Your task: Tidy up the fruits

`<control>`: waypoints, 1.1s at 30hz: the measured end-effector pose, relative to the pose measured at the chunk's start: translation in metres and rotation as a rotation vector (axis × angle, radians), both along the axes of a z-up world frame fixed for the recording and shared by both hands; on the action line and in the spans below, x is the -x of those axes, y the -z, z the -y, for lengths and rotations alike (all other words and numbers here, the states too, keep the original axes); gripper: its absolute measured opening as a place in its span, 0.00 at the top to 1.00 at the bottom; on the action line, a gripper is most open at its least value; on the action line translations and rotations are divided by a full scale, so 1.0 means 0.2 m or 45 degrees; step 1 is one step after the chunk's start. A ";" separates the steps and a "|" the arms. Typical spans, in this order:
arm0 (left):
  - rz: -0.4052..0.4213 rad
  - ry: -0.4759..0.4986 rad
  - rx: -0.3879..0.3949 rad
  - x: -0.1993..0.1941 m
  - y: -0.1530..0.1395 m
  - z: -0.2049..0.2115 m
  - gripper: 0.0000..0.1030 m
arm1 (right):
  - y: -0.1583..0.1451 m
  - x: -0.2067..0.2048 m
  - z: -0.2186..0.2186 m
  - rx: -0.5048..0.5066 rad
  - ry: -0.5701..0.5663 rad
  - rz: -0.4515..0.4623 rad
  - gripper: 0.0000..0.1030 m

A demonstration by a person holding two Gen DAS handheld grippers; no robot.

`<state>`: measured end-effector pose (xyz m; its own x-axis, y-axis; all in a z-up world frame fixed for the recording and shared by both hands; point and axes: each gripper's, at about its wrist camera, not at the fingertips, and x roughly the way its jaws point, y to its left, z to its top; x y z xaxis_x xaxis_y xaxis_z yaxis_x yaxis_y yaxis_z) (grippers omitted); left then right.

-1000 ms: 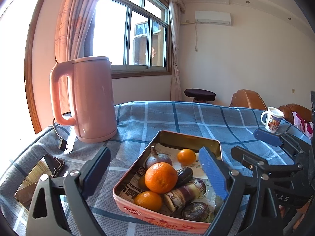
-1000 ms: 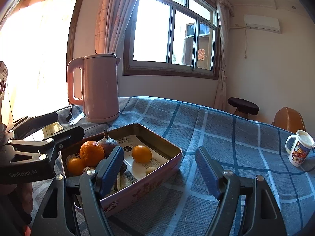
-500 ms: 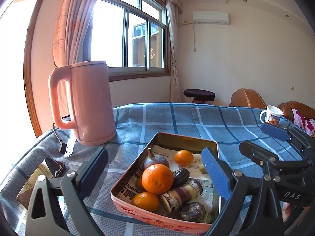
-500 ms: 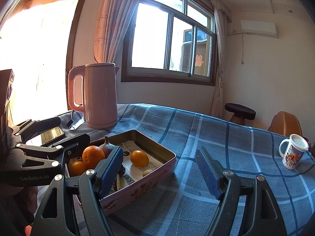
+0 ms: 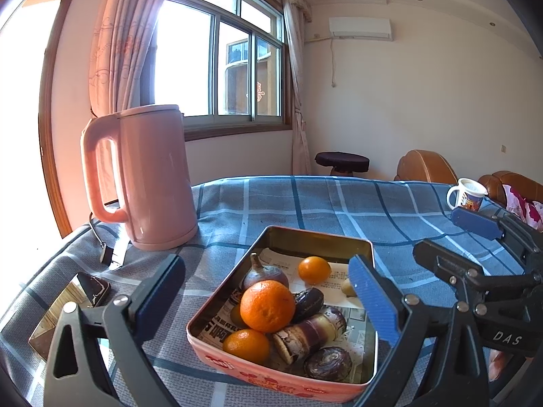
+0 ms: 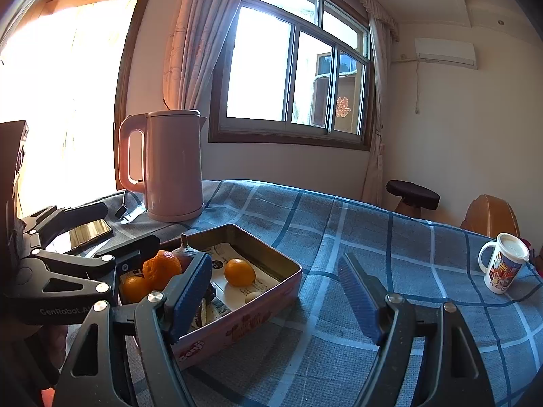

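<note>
- Indoors, on a table under a blue checked cloth [image 5: 305, 203], a pink rectangular tin [image 5: 271, 378] lined with newspaper holds the fruit: a large orange [image 5: 267, 306] piled on top, a smaller orange [image 5: 246, 346] at the near wall, and a third orange [image 5: 314, 269] lying apart on the paper toward the far end.
- Left gripper [image 5: 268, 300] hangs over the near end of the tin, its blue-padded fingers spread wide and holding nothing; the tin shows between them.
- Right gripper [image 6: 275, 300] is held beside the tin on the bare cloth, fingers likewise wide apart and empty, the left pad overlapping the tin's near corner in its own view.
- Only the left wrist view looks down into the tin's near end, showing a purple pointed fruit [image 5: 264, 274] behind the large orange and dark purple-brown pieces [image 5: 309, 334] beside it; from the right wrist these are mostly hidden behind the finger pad.
- Only the right wrist view shows the tin's long outer wall [image 6: 244, 322] with its printed lettering, and the left gripper's black frame [image 6: 68, 271] from the side.
- Both views show a pink electric kettle [image 5: 149, 176] behind the tin near the window, a phone [image 6: 85, 234] lying flat beside it, and a white printed mug [image 6: 504, 268] well apart at the table's far right edge.
</note>
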<state>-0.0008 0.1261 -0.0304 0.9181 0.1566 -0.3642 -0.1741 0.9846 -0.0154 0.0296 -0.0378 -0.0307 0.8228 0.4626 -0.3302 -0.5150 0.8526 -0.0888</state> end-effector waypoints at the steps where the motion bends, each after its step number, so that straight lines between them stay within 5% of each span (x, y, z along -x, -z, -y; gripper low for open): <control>1: -0.001 0.001 -0.002 0.00 0.00 0.00 0.03 | 0.00 0.00 0.00 -0.001 0.000 -0.003 0.24; 33: 0.033 -0.003 -0.036 0.01 -0.03 0.06 0.00 | -0.01 0.00 0.10 -0.019 0.070 0.026 0.23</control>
<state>-0.0024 0.1143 -0.0249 0.9269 0.1686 -0.3354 -0.1761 0.9843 0.0081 0.0292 -0.0588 -0.0283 0.8536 0.4214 -0.3063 -0.4658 0.8807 -0.0863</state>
